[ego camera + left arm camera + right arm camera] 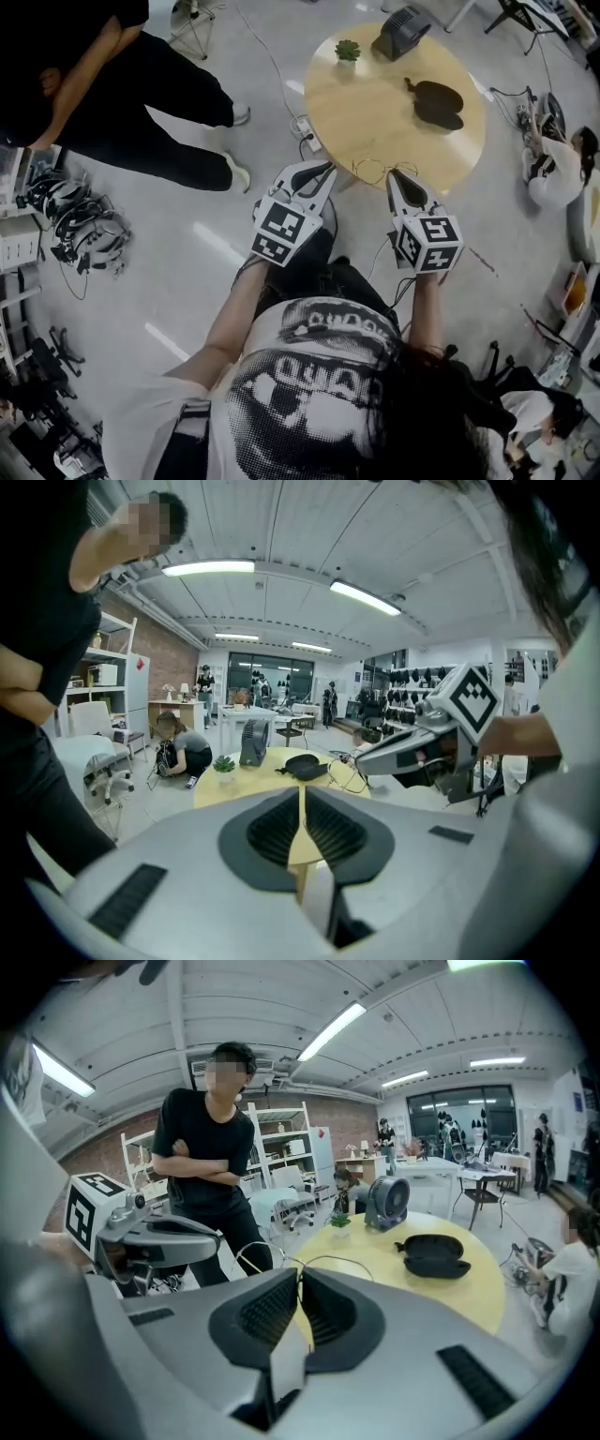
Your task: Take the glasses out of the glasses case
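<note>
A black glasses case (438, 102) lies open on the round wooden table (375, 112); it also shows in the right gripper view (434, 1255) and the left gripper view (303, 766). The thin wire-framed glasses (375, 171) hang outside the case, over the table's near edge. My right gripper (392, 176) is shut on their frame, and the wire rims (333, 1262) curve out just past its closed jaws (300, 1277). My left gripper (328, 169) hovers beside them to the left, shut with nothing in it (301, 794). From there the right gripper (412, 747) and glasses (349, 772) are visible.
A small potted plant (348, 50) and a desk fan (401, 33) stand at the table's far side. A power strip (307, 131) and cables lie on the floor beside the table. One person in black (141, 84) stands at left; another (562, 159) crouches at right.
</note>
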`<state>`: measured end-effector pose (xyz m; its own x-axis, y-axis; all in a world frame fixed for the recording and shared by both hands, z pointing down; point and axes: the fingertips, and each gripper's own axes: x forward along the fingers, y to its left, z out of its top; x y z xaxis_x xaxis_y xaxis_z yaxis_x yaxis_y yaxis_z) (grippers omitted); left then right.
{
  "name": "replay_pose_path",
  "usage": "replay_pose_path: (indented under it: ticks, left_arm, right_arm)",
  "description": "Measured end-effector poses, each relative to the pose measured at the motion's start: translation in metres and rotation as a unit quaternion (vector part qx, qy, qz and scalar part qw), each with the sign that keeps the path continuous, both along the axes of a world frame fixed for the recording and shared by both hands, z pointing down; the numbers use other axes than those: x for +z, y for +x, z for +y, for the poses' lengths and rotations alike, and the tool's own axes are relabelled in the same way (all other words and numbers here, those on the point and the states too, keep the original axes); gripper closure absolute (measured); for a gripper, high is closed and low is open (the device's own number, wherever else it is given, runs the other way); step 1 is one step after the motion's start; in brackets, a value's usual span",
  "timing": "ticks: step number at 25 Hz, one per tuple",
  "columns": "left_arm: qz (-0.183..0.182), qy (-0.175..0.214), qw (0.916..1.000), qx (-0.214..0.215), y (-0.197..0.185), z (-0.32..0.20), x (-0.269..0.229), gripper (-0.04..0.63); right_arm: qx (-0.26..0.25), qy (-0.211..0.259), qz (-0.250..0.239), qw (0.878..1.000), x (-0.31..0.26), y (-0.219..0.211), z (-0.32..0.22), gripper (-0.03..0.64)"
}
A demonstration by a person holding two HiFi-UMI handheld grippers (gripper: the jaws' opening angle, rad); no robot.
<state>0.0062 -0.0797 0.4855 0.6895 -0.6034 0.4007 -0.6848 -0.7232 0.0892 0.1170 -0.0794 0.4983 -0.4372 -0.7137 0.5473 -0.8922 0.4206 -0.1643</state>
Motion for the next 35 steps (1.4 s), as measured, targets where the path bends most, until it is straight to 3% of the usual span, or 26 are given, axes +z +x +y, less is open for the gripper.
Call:
replay_pose_path:
  ticks: [10, 20, 35]
  left_arm:
    - [-0.024, -0.004, 0.9996, -0.017, 0.022, 0.074, 0.001, 0.569]
    - [-0.012, -0.003, 0.9995, -0.028, 0.04, 0.142, -0.007, 0.569]
    - [-0.005, -0.006, 0.9992, -0.04, 0.024, 0.185, 0.0, 0.569]
  right_arm:
    - [-0.037, 0.003, -0.023, 0.999, 0.003, 0.009, 0.067, 0.6]
    - [-0.049, -0.001, -0.026, 0.998, 0.005, 0.027, 0.139, 0.6]
    - [-0.064, -0.006, -0.013, 0.998, 0.013, 0.015, 0.19, 0.601]
